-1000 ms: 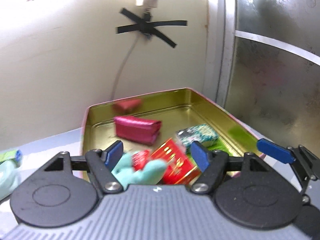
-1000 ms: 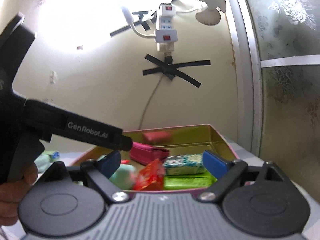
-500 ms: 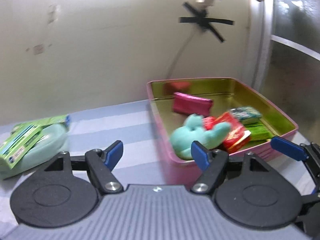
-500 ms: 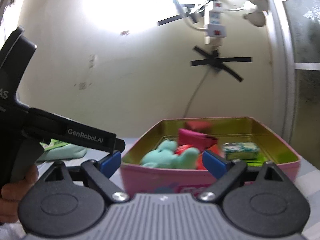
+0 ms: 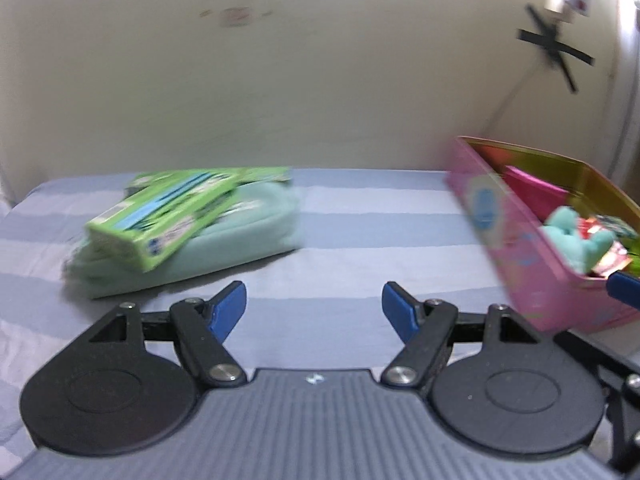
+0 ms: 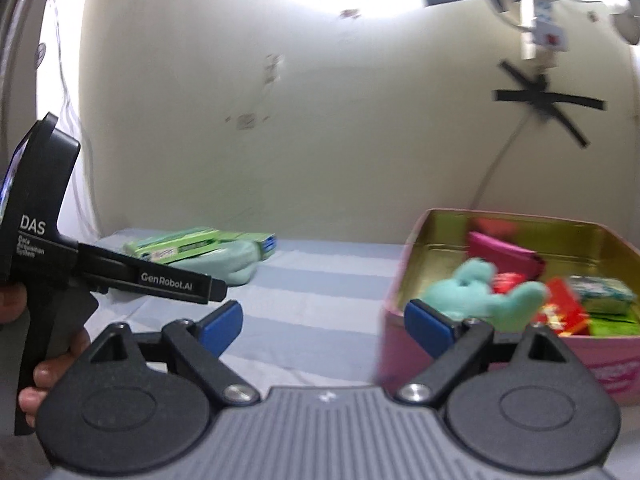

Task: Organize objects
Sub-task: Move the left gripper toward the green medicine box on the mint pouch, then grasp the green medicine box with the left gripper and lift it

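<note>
A pink tin box (image 5: 516, 248) with a gold inside stands on the striped cloth at the right; it also shows in the right wrist view (image 6: 408, 344). It holds a teal plush toy (image 6: 476, 288), a magenta pouch (image 6: 504, 252), red packets (image 6: 564, 312) and small green boxes. At the left a green box (image 5: 172, 216) lies on a folded mint cloth (image 5: 240, 232). My left gripper (image 5: 314, 312) is open and empty over the cloth, facing that pile. My right gripper (image 6: 322, 326) is open and empty beside the tin's left wall.
A cream wall stands close behind the table, with a power strip (image 6: 540, 36) and a cable taped in a black cross (image 6: 548, 100). The left hand-held gripper body (image 6: 44, 264) fills the left of the right wrist view.
Both grippers have swung left, away from the tin. The teal plush toy now lies in the tin. The green box and mint cloth have come into the left view's middle.
</note>
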The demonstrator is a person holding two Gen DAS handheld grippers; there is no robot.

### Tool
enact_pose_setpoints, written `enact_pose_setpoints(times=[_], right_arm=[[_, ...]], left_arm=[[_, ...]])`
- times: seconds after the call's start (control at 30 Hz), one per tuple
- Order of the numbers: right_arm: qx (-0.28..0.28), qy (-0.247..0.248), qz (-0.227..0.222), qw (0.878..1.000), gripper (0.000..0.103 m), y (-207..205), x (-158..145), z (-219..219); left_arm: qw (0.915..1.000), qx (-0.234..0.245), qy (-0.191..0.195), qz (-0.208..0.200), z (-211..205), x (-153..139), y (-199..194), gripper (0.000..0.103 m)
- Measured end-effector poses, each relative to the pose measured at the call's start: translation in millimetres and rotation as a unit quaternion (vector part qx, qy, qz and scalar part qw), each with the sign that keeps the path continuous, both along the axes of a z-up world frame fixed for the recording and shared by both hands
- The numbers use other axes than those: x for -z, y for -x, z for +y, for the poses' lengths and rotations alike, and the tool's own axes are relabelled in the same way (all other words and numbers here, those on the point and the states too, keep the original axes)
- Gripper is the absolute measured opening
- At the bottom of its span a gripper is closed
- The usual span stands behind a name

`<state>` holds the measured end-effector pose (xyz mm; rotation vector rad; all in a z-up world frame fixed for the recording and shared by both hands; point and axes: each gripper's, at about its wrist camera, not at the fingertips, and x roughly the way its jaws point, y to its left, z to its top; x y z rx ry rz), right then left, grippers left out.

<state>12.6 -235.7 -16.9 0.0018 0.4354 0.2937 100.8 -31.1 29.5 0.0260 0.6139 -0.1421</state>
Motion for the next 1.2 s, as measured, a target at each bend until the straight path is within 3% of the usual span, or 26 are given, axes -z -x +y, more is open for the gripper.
enact_pose_setpoints(times=[0.17, 0.27, 0.53, 0.63, 0.77, 0.87, 1.03, 1.2], right_arm=[[-0.042, 0.005, 0.011, 0.999, 0.089, -24, -4, 32], [-0.067, -0.004, 0.022, 0.998, 0.089, -45, -6, 50], [-0.133, -0.044, 0.053, 0.989, 0.089, -123, -16, 110], [-0.143, -0.051, 0.07, 0.986, 0.089, -165, -19, 135], [-0.129, -0.075, 0.119, 0.982, 0.076, -223, -11, 152], [-0.123, -0.081, 0.149, 0.978, 0.073, -251, -1, 158], [-0.136, -0.082, 0.169, 0.973, 0.073, -263, 13, 168], [-0.156, -0.079, 0.178, 0.968, 0.073, -260, 28, 179]], left_arm=[[0.9989, -0.041, 0.021, -0.006, 49, 9, -4, 0.076], [0.9952, -0.078, 0.059, -0.001, 86, 15, -9, 0.076], [0.9729, -0.165, 0.161, -0.019, 152, 18, -11, 0.076], [0.9669, -0.166, 0.193, -0.021, 159, 18, -13, 0.076], [0.9663, -0.152, 0.207, -0.02, 155, 19, -19, 0.076], [0.9623, -0.144, 0.231, -0.001, 158, 23, -23, 0.076], [0.9555, -0.154, 0.251, 0.014, 167, 31, -26, 0.076], [0.9584, -0.162, 0.234, 0.016, 165, 32, -27, 0.076]])
